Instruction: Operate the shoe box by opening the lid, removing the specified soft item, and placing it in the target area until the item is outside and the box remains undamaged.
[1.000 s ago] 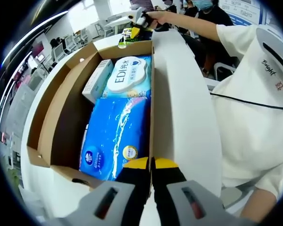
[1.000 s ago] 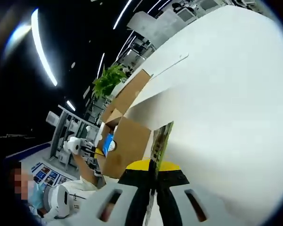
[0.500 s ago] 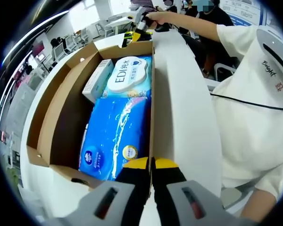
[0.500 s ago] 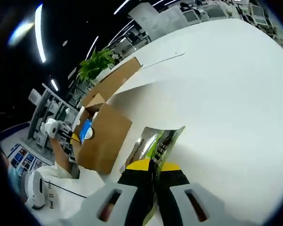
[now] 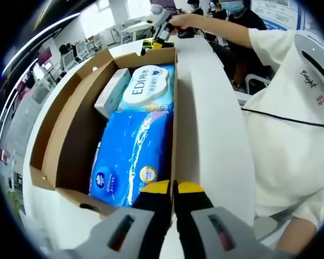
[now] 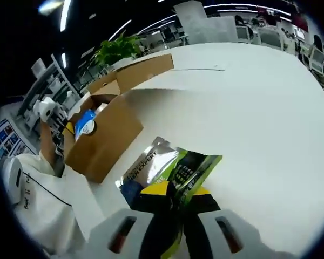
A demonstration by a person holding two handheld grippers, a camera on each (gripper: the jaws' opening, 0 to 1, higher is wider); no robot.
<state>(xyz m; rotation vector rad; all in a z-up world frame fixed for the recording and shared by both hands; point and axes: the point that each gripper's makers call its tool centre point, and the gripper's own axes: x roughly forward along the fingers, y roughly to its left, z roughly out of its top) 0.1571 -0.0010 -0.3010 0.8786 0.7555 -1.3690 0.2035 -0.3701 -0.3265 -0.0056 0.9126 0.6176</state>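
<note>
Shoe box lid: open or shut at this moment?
Open. In the left gripper view the lid is folded back beside the shoe box, held by the left gripper, exposing the blue tissue pack inside.

"EDI" on white wipes pack (image 5: 149,86)

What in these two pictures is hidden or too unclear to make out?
- Green and silver packet, right gripper view: its near end is covered by the right gripper; the print is too blurred to read.
- Shoe box, left gripper view: the blue tissue pack and wet wipes pack cover whatever lies under them.
- Small white carton, left gripper view: lettering too small.
- Lid, left gripper view: the left gripper hides the pinched edge.
</note>
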